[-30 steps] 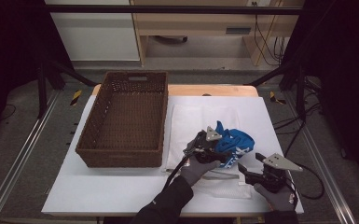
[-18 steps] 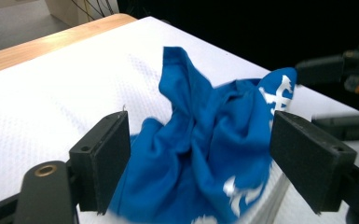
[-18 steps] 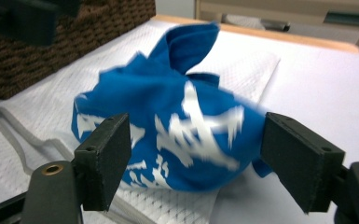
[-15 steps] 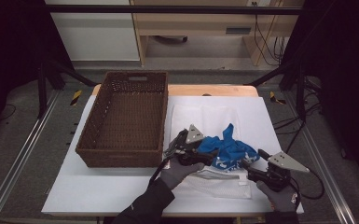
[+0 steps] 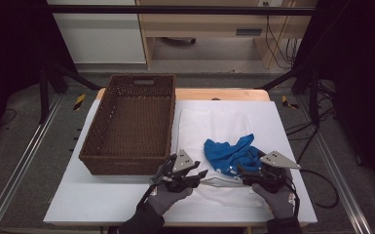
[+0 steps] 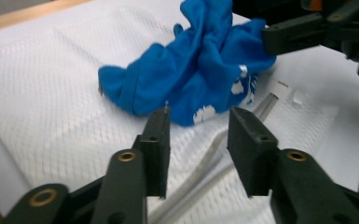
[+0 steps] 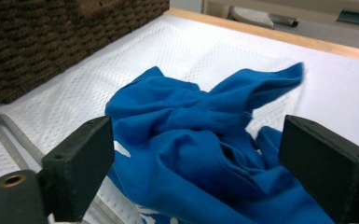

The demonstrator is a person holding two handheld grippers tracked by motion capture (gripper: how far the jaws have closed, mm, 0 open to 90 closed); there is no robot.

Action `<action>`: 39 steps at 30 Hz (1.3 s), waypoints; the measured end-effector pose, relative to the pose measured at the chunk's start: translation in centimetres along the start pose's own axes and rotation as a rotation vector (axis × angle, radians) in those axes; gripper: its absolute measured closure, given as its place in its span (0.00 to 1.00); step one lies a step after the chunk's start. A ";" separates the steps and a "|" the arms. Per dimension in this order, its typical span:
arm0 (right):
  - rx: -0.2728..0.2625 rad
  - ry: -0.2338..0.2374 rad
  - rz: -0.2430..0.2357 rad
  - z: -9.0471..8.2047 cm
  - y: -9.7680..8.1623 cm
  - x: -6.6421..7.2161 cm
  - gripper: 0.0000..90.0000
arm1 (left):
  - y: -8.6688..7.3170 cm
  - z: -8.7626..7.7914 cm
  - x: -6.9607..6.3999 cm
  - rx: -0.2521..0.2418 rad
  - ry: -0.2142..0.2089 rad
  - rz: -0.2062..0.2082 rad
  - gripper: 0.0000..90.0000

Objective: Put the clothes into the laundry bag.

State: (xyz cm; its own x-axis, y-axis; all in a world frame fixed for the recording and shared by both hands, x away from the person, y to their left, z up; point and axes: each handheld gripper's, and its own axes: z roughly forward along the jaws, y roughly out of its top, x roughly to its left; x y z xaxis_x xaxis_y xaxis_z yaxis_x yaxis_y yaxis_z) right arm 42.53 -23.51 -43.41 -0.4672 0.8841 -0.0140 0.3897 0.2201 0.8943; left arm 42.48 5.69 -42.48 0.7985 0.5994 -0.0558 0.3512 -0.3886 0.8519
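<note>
the blue cloth (image 5: 230, 152) lies crumpled on a white mesh bag (image 5: 214, 126) spread over the white table (image 5: 102, 204), at about 3 o'clock from the brown wicker basket (image 5: 131, 122), apart from it. the left gripper (image 5: 198, 175) sits at roughly 7 o'clock of the cloth, just short of it; its jaws have just been closing and stand at a middling gap with nothing between them, the bag's zipper edge (image 6: 214, 154) running below. the right gripper (image 5: 243, 170) is at about 5 o'clock of the cloth, its jaws have just been opening and stand wide, flanking the cloth's near folds without pressing on them.
</note>
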 end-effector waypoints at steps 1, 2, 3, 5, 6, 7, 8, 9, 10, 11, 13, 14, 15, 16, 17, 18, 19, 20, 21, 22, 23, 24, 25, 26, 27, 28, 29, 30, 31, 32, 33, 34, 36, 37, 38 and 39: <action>0.007 -0.003 -0.008 0.3 0.1 0.1 0.10 | -0.3 -0.1 0.0 0.011 0.012 0.004 0.69; 0.016 -0.001 -0.010 0.6 0.2 0.3 0.10 | -0.6 -0.1 0.0 0.012 0.019 0.008 0.69; 0.021 0.000 -0.020 0.8 0.3 0.4 0.10 | -0.8 -0.2 0.1 0.011 0.025 0.009 0.71; 0.022 0.000 -0.023 1.1 0.5 0.6 0.10 | -1.2 -0.3 0.2 -0.005 0.026 0.017 0.72; 0.021 0.004 -0.021 1.2 0.6 0.7 0.10 | -1.4 -0.4 0.3 -0.012 0.027 0.028 0.72; 0.019 0.004 -0.019 1.2 0.6 0.8 0.09 | -1.5 -0.5 0.3 -0.018 0.036 0.043 0.72; 0.018 0.005 -0.019 1.3 0.7 0.8 0.09 | -1.6 -0.6 0.2 -0.011 0.045 0.052 0.71; 0.027 0.007 -0.020 1.4 0.7 1.0 0.08 | -1.8 -0.7 0.1 0.006 0.034 0.045 0.71; 0.027 0.007 -0.020 1.4 0.7 1.0 0.08 | -1.9 -0.7 0.1 0.018 0.026 0.041 0.71; 0.032 0.007 -0.026 1.5 0.6 1.0 0.08 | -2.2 -0.8 -0.2 0.039 0.026 0.043 0.72; 0.043 0.008 -0.031 1.7 0.5 1.2 0.08 | -2.7 -0.7 -0.5 0.049 0.025 0.034 0.75; 0.053 0.010 -0.033 1.9 0.5 1.3 0.07 | -3.0 -0.7 -0.6 0.052 0.018 0.026 0.78; 0.063 0.011 -0.036 2.1 0.4 1.3 0.07 | -3.2 -0.6 -0.7 0.056 0.017 0.017 0.81; 0.071 0.012 -0.036 2.4 0.3 1.4 0.06 | -3.4 -0.4 -0.7 0.071 0.016 0.016 0.84; 0.080 0.007 -0.040 2.7 0.2 1.4 0.06 | -3.6 -0.2 -0.8 0.083 0.018 0.018 0.87; 0.092 0.007 -0.041 2.9 0.2 1.5 0.06 | -3.8 -0.1 -0.8 0.091 0.018 0.016 0.90; 0.097 0.007 -0.040 3.2 0.1 1.6 0.05 | -4.1 0.1 -0.8 0.098 0.014 0.014 0.93; 0.104 0.007 -0.046 3.4 0.0 1.6 0.05 | -4.3 0.2 -0.8 0.110 0.011 0.014 0.95; 0.112 0.009 -0.045 3.7 -0.1 1.7 0.05 | -4.5 0.4 -0.8 0.117 0.011 0.014 0.97; 0.119 0.008 -0.052 4.0 -0.2 1.6 0.05 | -4.7 0.5 -0.8 0.126 0.008 0.013 0.99; 0.127 0.009 -0.051 4.3 -0.2 1.6 0.05 | -4.9 0.7 -0.8 0.136 0.005 0.013 1.00; 0.138 0.010 -0.049 4.6 -0.3 1.6 0.05 | -5.1 0.8 -0.8 0.143 0.005 0.016 1.00; 0.146 0.012 -0.050 4.9 -0.5 1.7 0.05 | -5.3 0.9 -0.8 0.149 0.004 0.017 1.00; 0.157 0.012 -0.057 5.3 -0.6 1.7 0.05 | -5.5 1.0 -0.8 0.158 0.006 0.017 1.00; 0.179 0.009 -0.065 5.9 -0.9 1.9 0.07 | -5.7 1.1 -0.8 0.160 0.010 0.018 1.00; 0.179 0.009 -0.065 5.9 -0.9 1.9 0.07 | -5.9 1.2 -0.8 0.168 0.011 0.018 1.00; 0.190 0.008 -0.067 6.1 -1.1 1.9 0.09 | -6.0 1.3 -0.7 0.173 0.016 0.017 1.00; 0.194 0.006 -0.068 6.4 -1.2 1.9 0.11 | -6.2 1.4 -0.6 0.168 0.014 0.012 1.00; 0.200 0.005 -0.064 6.5 -1.3 1.8 0.13 | -6.3 1.4 -0.5 0.166 0.013 0.008 1.00; 0.206 -0.001 -0.063 6.6 -1.5 1.8 0.16 | -6.3 1.3 -0.5 0.166 0.020 0.008 1.00; 0.206 -0.012 -0.060 6.8 -1.7 1.6 0.20 | -6.3 1.3 -0.5 0.166 0.023 0.010 1.00; 0.210 -0.027 -0.072 6.9 -1.8 1.7 0.24 | -6.3 1.3 -0.5 0.165 0.023 0.008 1.00; 0.213 -0.040 -0.094 6.9 -1.8 1.7 0.27 | -6.3 1.3 -0.6 0.164 0.026 0.010 1.00; 0.215 -0.058 -0.109 7.0 -1.9 1.7 0.31 | -6.3 1.3 -0.6 0.164 0.028 0.012 1.00; 0.223 -0.090 -0.136 7.0 -1.9 1.9 0.40 | -6.4 1.3 -0.7 0.161 0.031 0.014 1.00; 0.223 -0.090 -0.136 7.0 -1.9 1.9 0.40 | -6.4 1.3 -0.7 0.159 0.033 0.017 1.00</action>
State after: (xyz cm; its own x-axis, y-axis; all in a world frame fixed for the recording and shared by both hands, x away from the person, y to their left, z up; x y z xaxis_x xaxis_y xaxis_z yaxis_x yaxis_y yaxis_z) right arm 46.44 -19.41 -48.26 -0.4587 0.8711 -0.1753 0.4983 0.4155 0.7610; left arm 40.32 6.82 -48.58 0.7898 0.6130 -0.0226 0.4126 -0.5036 0.7590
